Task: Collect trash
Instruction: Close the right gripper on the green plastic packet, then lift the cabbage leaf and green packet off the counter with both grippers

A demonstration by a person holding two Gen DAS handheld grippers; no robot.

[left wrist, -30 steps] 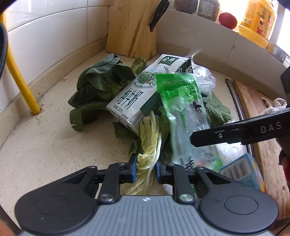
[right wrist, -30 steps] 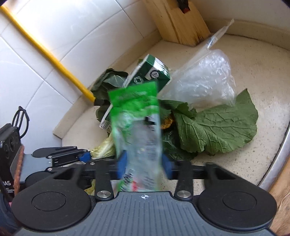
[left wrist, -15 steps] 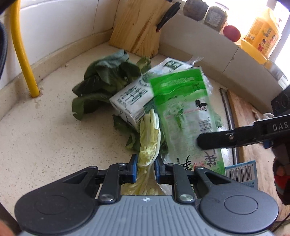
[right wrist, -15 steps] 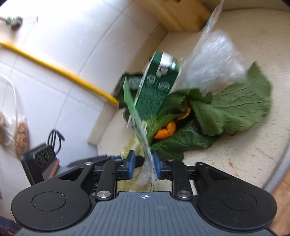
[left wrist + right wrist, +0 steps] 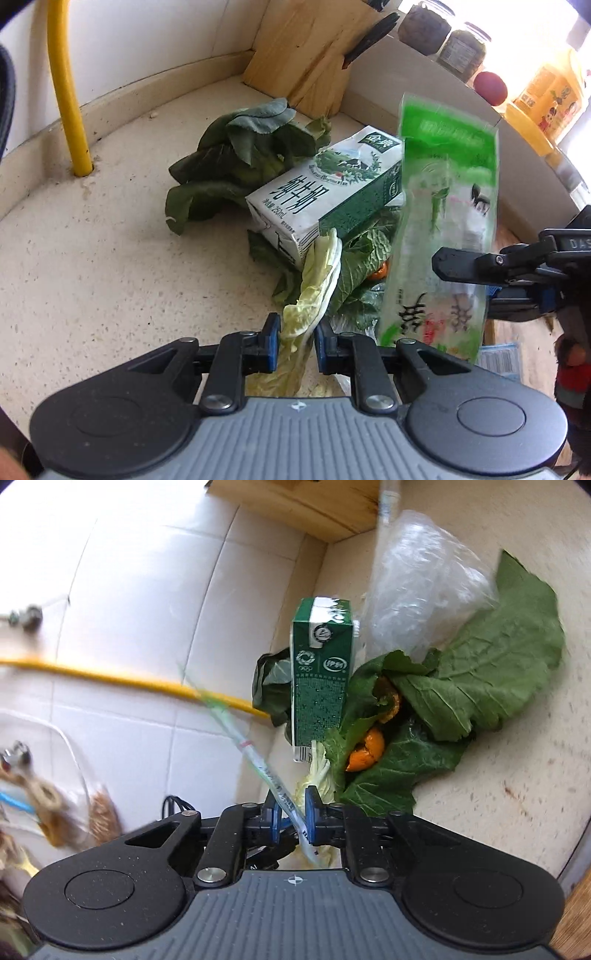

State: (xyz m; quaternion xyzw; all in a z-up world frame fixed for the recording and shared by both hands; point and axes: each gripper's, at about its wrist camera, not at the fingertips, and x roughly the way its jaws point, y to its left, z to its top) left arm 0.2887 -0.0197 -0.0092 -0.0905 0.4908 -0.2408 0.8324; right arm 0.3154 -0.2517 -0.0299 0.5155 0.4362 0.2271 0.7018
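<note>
Wrapper (image 5: pixel 271 775) between right tongs (image 5: pixel 291 818)

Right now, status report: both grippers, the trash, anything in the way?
Left gripper shut on pale cabbage leaf. Right gripper shut on green plastic wrapper, lifted off the counter. Milk carton, leaves, orange peel remain piled. Nothing blocking.

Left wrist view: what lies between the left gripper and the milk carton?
A pale cabbage leaf spans it: its stalk sits between the left gripper fingers, its tip reaches the milk carton. This shows in the left wrist view.
</note>
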